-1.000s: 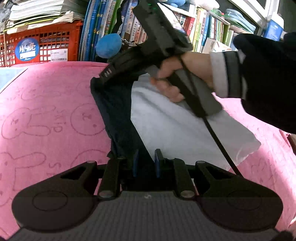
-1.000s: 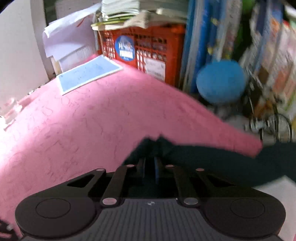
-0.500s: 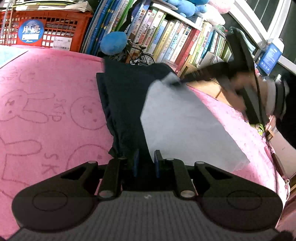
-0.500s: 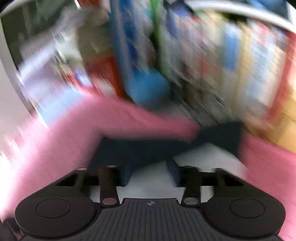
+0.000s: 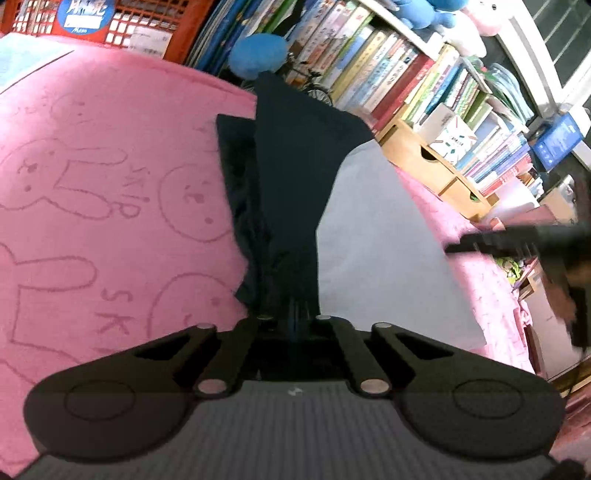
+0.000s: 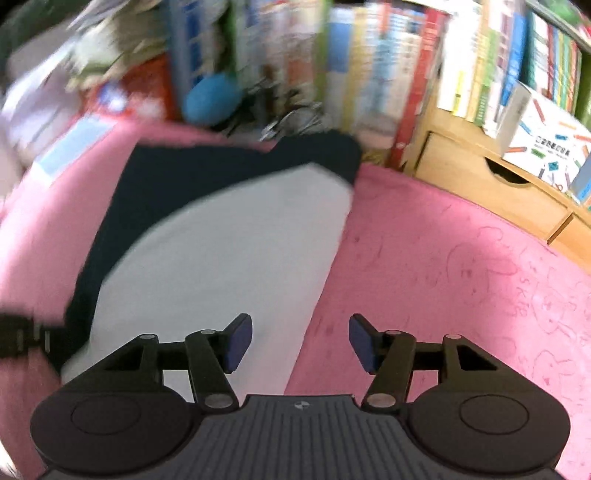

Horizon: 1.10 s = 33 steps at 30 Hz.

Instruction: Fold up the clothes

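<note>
A pink blanket point(image 5: 110, 192) printed with rabbit outlines is covering the surface, and one garment is lying across it: a shirt point(image 5: 376, 240) with a pale grey body and dark navy sleeves. To the left in the left wrist view, the navy sleeve point(image 5: 280, 184) is lying folded inward along the shirt's edge, bunching into soft ridges. The left gripper point(image 5: 295, 314) is sitting at the near end of that sleeve with its jaws pressed together, pinching the navy cloth. Moving right, the grey body is lying flat and smooth. Further right, the right gripper point(image 6: 301, 341) is hovering above the shirt's right edge and the bare blanket; its jaws are opening and nothing is between them. Behind everything, a shelf of books point(image 5: 424, 85), a red crate point(image 5: 147, 26) and a blue ball point(image 5: 258, 53) are lining the back. The shirt looks light, limp and not slippery, so it will likely sag and crease wherever it is unsupported; a corner or the hem edge seems the best place to pinch, lifting only slightly. Counted: one shirt, two grippers, one blanket, one crate, one ball.
</note>
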### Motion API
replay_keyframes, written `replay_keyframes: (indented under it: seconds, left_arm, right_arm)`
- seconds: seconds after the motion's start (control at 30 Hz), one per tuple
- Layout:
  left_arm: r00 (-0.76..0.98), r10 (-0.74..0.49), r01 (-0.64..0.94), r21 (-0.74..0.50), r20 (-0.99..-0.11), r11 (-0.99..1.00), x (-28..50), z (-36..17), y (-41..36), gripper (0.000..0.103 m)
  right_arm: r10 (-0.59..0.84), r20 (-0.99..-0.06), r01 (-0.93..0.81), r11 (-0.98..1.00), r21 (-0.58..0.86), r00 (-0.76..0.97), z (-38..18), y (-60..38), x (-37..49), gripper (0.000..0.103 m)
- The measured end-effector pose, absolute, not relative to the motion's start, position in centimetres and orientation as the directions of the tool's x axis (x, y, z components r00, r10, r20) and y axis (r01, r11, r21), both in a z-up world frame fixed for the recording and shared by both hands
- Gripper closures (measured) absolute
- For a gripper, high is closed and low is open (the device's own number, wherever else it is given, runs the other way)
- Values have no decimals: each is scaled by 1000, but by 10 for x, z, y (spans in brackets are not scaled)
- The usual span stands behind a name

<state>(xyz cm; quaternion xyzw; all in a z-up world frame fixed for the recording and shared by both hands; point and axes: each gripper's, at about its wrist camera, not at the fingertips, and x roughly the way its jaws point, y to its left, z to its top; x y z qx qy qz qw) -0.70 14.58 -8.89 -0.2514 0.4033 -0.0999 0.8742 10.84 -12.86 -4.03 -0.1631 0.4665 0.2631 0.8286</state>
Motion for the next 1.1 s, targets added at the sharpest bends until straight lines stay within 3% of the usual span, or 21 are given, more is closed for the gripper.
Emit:
replay_keyframes:
  seconds: [0.07, 0.17, 0.37, 0.57, 0.63, 0.8, 0.83, 0.9, 0.97, 1.1]
  left_arm:
    - [645, -383, -32, -524, -661, 851, -5, -89, 147, 101]
    - [641, -377, -29, -512, -669, 859, -4, -89, 146, 101]
    - [631, -333, -24, -447, -701, 894, -2, -84, 135, 101]
    - [614, -256, -28, -345, -746, 938, 2, -76, 118, 100]
    - [610, -221, -30, -302, -761, 953, 2, -74, 111, 100]
    - [600, -88, -32, -133, -796, 991, 6, -70, 83, 100]
    - [598, -63, -33, -103, -799, 994, 7, -69, 78, 100]
    - [594, -20, -37, -52, -804, 998, 8, -68, 70, 100]
    - [583, -10, -50, -48, -813, 998, 9, -68, 67, 100]
    - [568, -3, -36, -29, -823, 999, 5, -67, 58, 100]
  right_arm:
    - [265, -863, -616, 785, -66, 430, -40, -130, 82, 40]
    - [255, -851, -666, 732, -140, 459, -37, -138, 45, 21]
    - [278, -806, -772, 556, -310, 523, -60, -139, -19, 20]
    - [267, -630, -593, 706, -387, 729, -81, -134, -15, 20]
    - [267, -577, -543, 750, -377, 771, -85, -135, -12, 15]
    - [197, -554, -421, 852, -312, 809, -108, -132, 21, 15]
    - [200, -573, -418, 865, -277, 795, -105, -133, 29, 18]
    - [247, -624, -489, 835, -251, 742, -97, -132, 39, 64]
    - [261, -643, -529, 806, -265, 720, -95, -136, 33, 72]
    - [268, -644, -568, 760, -316, 717, -90, -146, 18, 75]
